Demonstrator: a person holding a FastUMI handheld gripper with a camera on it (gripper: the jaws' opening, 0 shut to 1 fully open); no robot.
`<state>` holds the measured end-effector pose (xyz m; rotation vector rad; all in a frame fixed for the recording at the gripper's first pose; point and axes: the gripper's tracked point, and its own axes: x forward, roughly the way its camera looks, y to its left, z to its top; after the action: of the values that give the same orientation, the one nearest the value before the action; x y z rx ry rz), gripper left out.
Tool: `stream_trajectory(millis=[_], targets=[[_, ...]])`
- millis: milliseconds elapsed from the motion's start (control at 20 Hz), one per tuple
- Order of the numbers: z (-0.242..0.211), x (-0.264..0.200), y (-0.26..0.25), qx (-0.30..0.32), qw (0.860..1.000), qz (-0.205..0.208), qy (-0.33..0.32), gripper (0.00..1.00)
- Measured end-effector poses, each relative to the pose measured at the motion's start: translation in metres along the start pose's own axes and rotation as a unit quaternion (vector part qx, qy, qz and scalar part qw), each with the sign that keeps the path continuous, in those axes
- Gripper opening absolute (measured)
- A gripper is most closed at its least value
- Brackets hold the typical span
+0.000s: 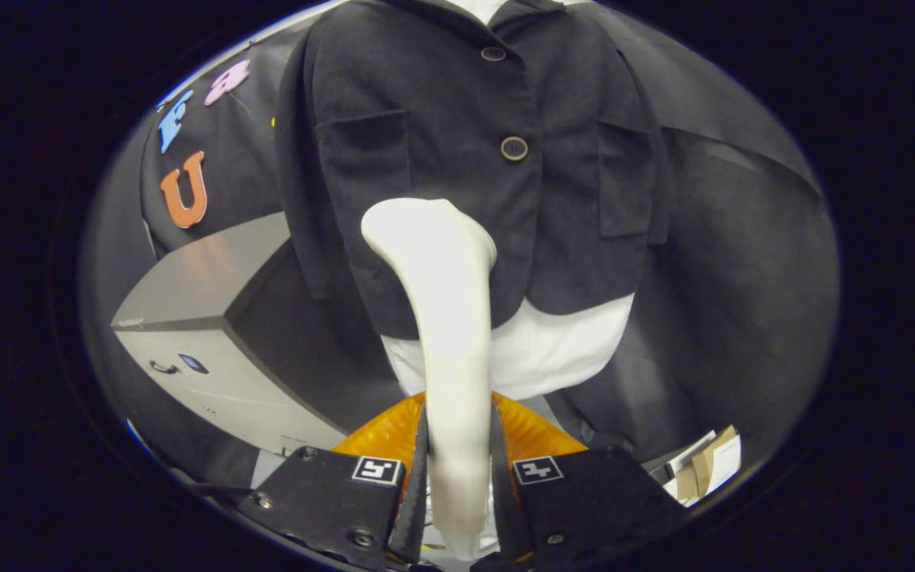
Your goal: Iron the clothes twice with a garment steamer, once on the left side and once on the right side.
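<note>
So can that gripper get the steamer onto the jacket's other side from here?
Probably yes. The gripper is shut on the steamer, whose head sits against the dark jacket near the buttons. Nothing hangs between it and the other side.

The tongs [459, 477] are clamped on the handle of a white garment steamer [445, 318], both fingers pressing its sides. The steamer's head rests against the front of a dark buttoned jacket [426, 119] hanging just ahead, beside a grey box [211, 349].
</note>
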<state>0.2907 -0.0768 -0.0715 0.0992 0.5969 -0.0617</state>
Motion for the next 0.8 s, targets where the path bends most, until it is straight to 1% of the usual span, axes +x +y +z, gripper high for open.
stream_trajectory(millis=[250,400,650,800], targets=[[-0.026,0.013,0.0,0.011,1.0,-0.008,0.024,0.38],[-0.033,0.009,-0.001,0.024,0.999,-0.006,0.031,0.38],[-0.025,-0.017,-0.013,0.051,0.999,-0.005,0.017,0.38],[-0.008,-0.043,-0.03,0.079,0.997,-0.005,-0.013,0.38]])
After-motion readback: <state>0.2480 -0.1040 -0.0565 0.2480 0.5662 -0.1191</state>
